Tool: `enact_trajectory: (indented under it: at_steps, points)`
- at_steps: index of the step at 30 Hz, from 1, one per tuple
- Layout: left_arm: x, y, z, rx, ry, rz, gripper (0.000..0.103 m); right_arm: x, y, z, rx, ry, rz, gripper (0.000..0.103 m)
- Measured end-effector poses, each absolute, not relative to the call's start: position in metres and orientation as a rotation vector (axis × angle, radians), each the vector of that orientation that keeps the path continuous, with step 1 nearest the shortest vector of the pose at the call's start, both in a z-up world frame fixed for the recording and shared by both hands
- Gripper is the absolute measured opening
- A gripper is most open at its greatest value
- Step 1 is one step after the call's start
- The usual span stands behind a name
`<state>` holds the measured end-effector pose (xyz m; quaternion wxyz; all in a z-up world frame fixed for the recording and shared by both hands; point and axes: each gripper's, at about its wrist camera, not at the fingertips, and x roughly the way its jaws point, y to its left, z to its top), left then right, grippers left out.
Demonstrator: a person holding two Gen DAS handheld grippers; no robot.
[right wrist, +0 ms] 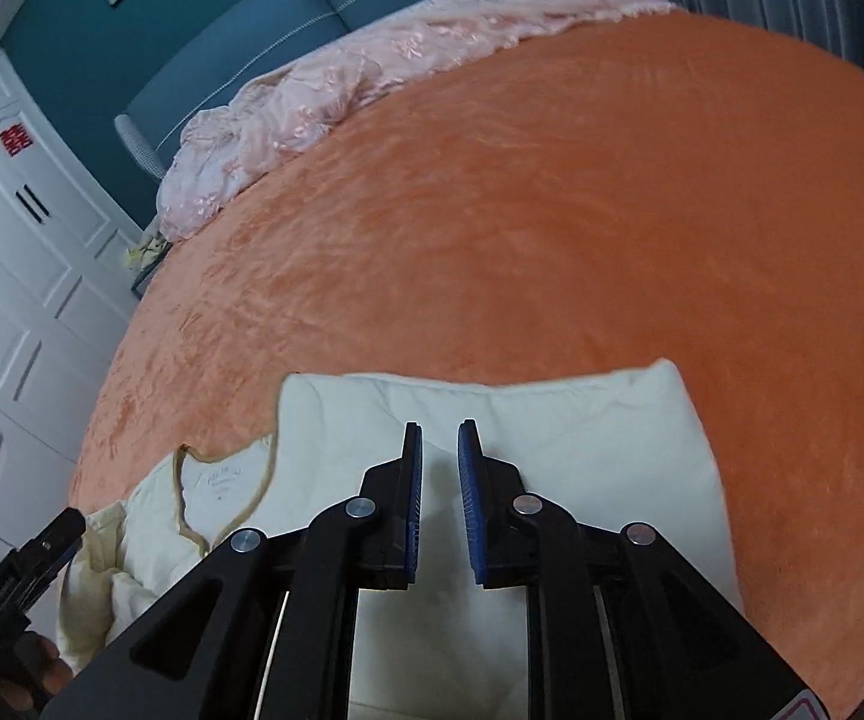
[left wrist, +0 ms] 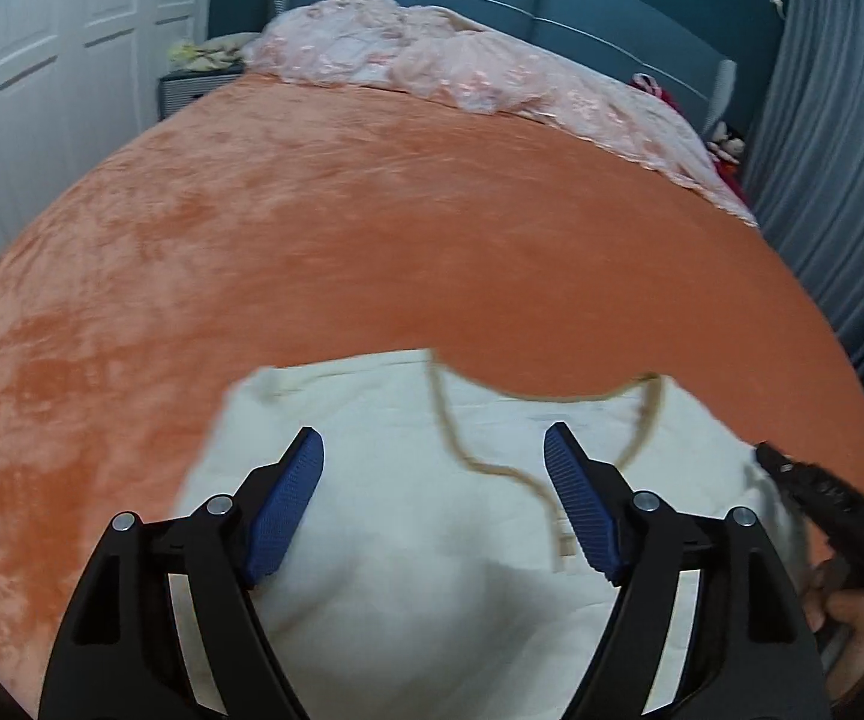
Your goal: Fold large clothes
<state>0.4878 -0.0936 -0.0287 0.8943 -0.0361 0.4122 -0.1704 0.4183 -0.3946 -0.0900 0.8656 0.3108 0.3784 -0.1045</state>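
A cream-white cotton garment with a tan-trimmed neckline [left wrist: 408, 540] lies near the close edge of a bed covered by a plush orange blanket [left wrist: 372, 228]. Seen from the left wrist camera, the left gripper [left wrist: 434, 504], black with blue ribbed pads, hovers over the garment with its jaws spread wide and nothing between them; the tan neckline loops across the cloth between and just beyond the pads. At the right edge of that view the black tip of the right gripper [left wrist: 816, 492] reaches toward the garment's side. From the right wrist camera, the right gripper [right wrist: 439, 498] has its jaws drawn narrow, with a slim gap showing between the blue pads and no cloth visibly caught there; beneath it the garment [right wrist: 552, 438] shows a folded, rounded far edge lying on the blanket, while its neckline and a small printed label sit to the left. A crumpled pale pink embroidered quilt [left wrist: 432, 60] is heaped along the far side of the bed against a teal padded headboard [left wrist: 612, 6]. White panelled wardrobe doors [right wrist: 18, 276] stand at the left, and grey curtains [left wrist: 840, 180] hang at the right.
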Motion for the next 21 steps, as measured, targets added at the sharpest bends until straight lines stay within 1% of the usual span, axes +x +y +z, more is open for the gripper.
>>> enact_trajectory:
  at_steps: [2, 4, 7, 8, 11, 13, 21]
  points:
    - [0.478, -0.137, -0.022, -0.008, 0.822, -0.392, 0.071, 0.416, -0.402, -0.102, 0.682, 0.815, -0.198, 0.008]
    - [0.465, -0.179, -0.021, 0.061, 0.786, -0.454, 0.071, 0.415, -0.399, -0.111, 0.655, 0.841, -0.169, 0.008]
    - [0.462, -0.226, -0.045, 0.173, 0.831, -0.492, 0.072, 0.411, -0.395, -0.120, 0.624, 0.839, -0.151, 0.007]
    - [0.465, -0.234, -0.055, 0.194, 0.850, -0.485, 0.071, 0.409, -0.395, -0.122, 0.628, 0.832, -0.148, 0.005]
    - [0.474, -0.245, -0.091, 0.212, 0.931, -0.431, 0.064, 0.410, -0.396, -0.129, 0.648, 0.819, -0.140, 0.000]
    - [0.477, -0.241, -0.109, 0.191, 0.950, -0.418, 0.066, 0.408, -0.399, -0.133, 0.669, 0.805, -0.136, 0.000]
    - [0.478, -0.237, -0.118, 0.115, 0.916, -0.403, 0.068, 0.412, -0.392, -0.135, 0.594, 0.761, -0.240, 0.000]
